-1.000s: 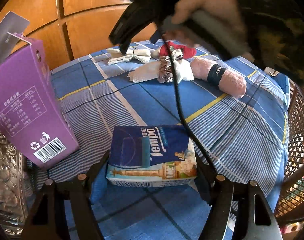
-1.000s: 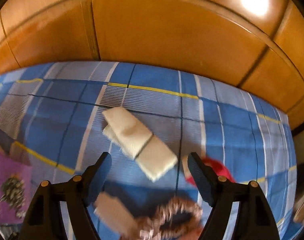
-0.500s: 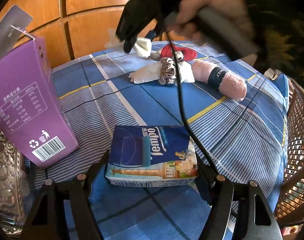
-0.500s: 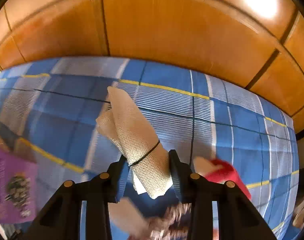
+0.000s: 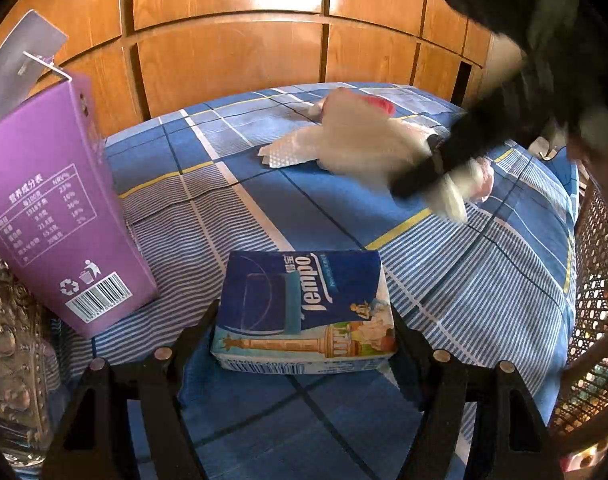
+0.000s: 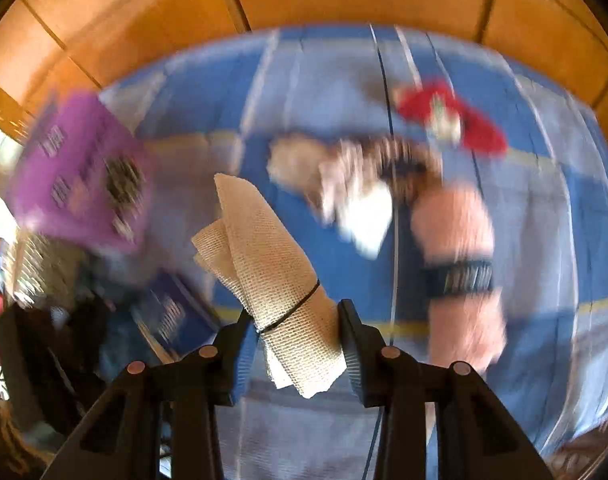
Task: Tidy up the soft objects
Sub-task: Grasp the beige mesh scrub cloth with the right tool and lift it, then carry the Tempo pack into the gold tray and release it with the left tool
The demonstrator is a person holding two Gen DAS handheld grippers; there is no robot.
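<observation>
A blue Tempo tissue pack [image 5: 304, 300] lies on the blue checked tablecloth [image 5: 464, 280], and my left gripper [image 5: 304, 322] has its fingers against both sides of it. My right gripper [image 6: 295, 320] is shut on a white mesh cloth bundle [image 6: 263, 256] tied with a thin black band, held above the table. From the left wrist view this gripper [image 5: 444, 160] and its cloth [image 5: 364, 136] are a blur over the far items. Below it lie a pink rolled towel [image 6: 456, 240] with a dark band, a brown scrunchie [image 6: 404, 164], a white tissue [image 6: 364, 216] and a red soft item [image 6: 452, 116].
A purple carton [image 5: 51, 200] stands at the left of the table, with a shiny embossed object [image 5: 7, 340] beside it. A wicker basket [image 5: 596, 260] borders the table's right edge. Wooden panels [image 5: 231, 60] close the far side.
The right gripper closed on the mesh cloth bundle at the far side, lifted it and swept it quickly to the right over the other items. The left gripper and tissue pack stayed still.
</observation>
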